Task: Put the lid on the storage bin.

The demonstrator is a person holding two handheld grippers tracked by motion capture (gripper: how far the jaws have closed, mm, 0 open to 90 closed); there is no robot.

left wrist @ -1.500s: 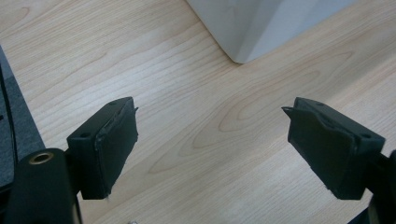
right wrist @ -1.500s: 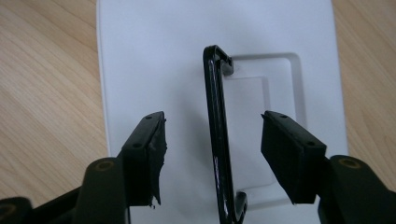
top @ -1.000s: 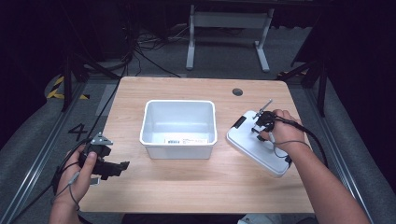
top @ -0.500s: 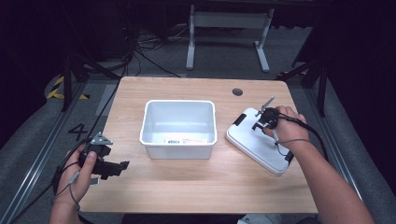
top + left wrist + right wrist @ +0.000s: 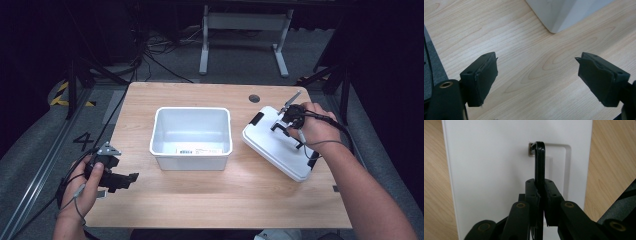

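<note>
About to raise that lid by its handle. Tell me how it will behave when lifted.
The white lid is a broad flat plastic panel, so probably stiff and light. The right gripper is shut on the thin black handle, which folds up from a recess, so the lid may swing or tilt.

You work at a light wooden counter (image 5: pixel 200 200) with a small round black grommet (image 5: pixel 254 98) near its far edge. Around it lies grey carpeted floor (image 5: pixel 160 75) in a dim, dark room. Beyond the counter stands a grey metal frame (image 5: pixel 243 22), with black cables (image 5: pixel 150 55) trailing nearby and yellow-black hazard tape (image 5: pixel 62 95) at left.
</note>
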